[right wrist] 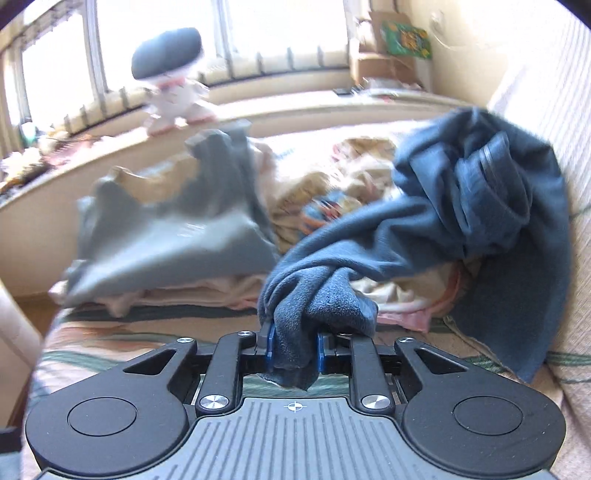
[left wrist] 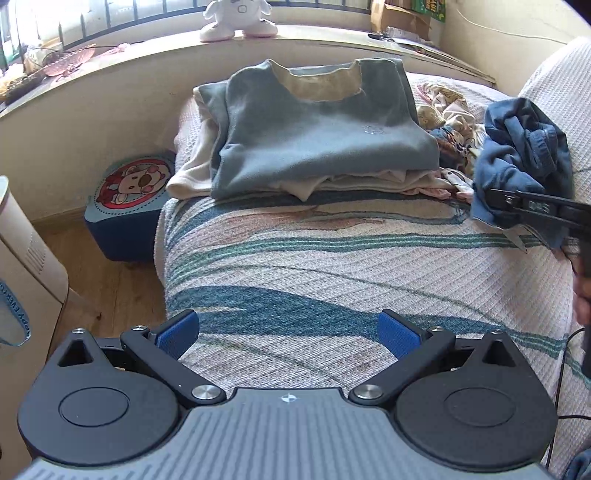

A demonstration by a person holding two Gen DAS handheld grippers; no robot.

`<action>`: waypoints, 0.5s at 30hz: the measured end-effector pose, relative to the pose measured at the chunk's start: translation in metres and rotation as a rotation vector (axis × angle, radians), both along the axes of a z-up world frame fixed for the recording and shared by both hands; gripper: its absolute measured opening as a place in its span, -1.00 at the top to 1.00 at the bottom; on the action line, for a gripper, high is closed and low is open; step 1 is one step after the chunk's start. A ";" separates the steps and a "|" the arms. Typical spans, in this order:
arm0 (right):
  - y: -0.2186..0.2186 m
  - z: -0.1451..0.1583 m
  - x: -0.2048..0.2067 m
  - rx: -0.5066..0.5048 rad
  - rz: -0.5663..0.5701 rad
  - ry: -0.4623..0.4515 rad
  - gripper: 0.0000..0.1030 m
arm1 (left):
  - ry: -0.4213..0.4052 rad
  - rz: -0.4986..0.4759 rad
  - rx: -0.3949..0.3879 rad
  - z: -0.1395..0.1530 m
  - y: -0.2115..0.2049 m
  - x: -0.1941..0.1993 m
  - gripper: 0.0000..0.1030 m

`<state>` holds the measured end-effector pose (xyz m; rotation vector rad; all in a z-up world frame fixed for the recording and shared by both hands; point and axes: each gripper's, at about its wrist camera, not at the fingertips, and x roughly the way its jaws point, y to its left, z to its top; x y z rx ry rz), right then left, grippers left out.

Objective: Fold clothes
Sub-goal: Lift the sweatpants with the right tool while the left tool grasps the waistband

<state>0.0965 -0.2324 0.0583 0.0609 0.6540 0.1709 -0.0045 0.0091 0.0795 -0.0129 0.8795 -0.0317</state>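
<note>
The right gripper (right wrist: pixel 294 349) pinches a bunched corner of the dark blue garment (right wrist: pixel 461 206), which trails up and right and hides the crumpled patterned clothes (right wrist: pixel 351 177) behind it; that view is blurred. The left gripper (left wrist: pixel 289 334) hangs wide open and empty over the bedspread (left wrist: pixel 295 258). Beyond it lies the folded grey-blue sweater (left wrist: pixel 321 136) atop a pale stack, with a white plush toy (left wrist: pixel 238 18), cut off by the frame, on the sill behind.
</note>
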 end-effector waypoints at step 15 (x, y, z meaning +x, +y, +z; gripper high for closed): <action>0.089 0.013 -0.115 0.140 0.519 0.154 0.63 | -0.014 0.144 -0.006 0.021 0.040 -0.028 -1.00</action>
